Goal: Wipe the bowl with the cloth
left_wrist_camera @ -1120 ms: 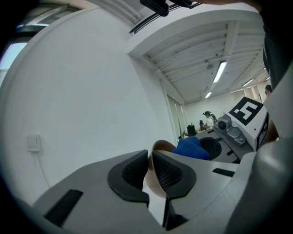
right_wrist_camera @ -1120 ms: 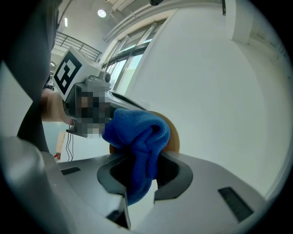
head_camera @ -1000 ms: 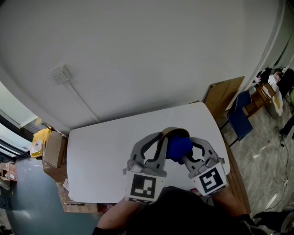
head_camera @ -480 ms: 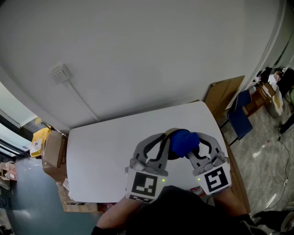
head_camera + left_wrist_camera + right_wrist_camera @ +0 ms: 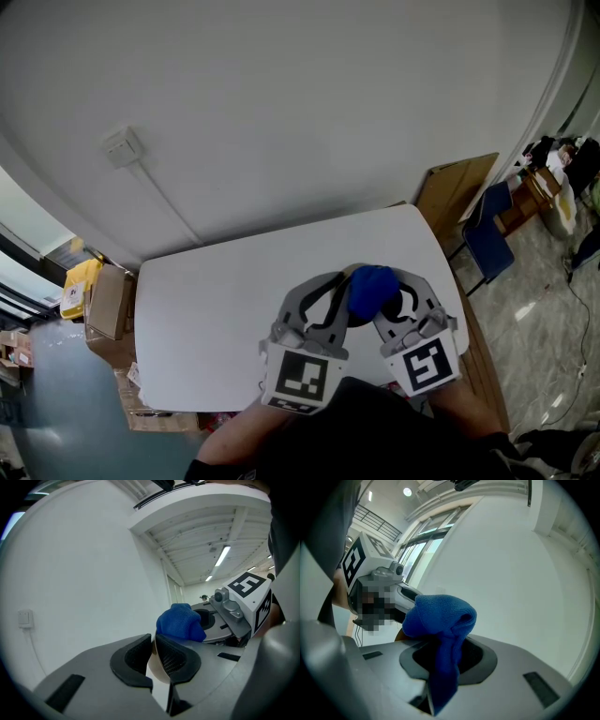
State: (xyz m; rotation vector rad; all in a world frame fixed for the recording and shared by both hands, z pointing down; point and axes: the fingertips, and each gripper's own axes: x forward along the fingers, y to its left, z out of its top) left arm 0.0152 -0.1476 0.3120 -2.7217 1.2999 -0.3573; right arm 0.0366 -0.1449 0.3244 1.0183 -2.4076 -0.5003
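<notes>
The white surface (image 5: 216, 319) lay below and ahead of both my claws, with nothing that I could see resting on it near them. Both claws hung above its near edge, side by side and pointing away from me, only a little downward.

My left claw (image 5: 153, 651) was pressed nearly together on the bowl (image 5: 157, 670), its two dark pads pinching the thin pale wall at the rim, one pad inside and one outside. I judge that this grip was meant to lift the bowl clear of the surface and steady it, so that the other claw could work on it without it sliding away. Most of the bowl sat hidden beneath and behind the left claw's jaws (from the head view I could hardly make it out at all).

My right claw (image 5: 440, 658) was clamped on the blue cloth (image 5: 440, 616). A strip of it was caught between the jaws and hung down below them, while the rest bunched into a rounded wad just past the fingertips. That wad served, I think, as the wiping pad.

The wad stood just to the right of the left claw's tips and a little beyond them, close over the bowl's rim. I could not tell whether it touched the bowl or only hovered at it. The wiping looked under way, or about to begin, rather than finished.
</notes>
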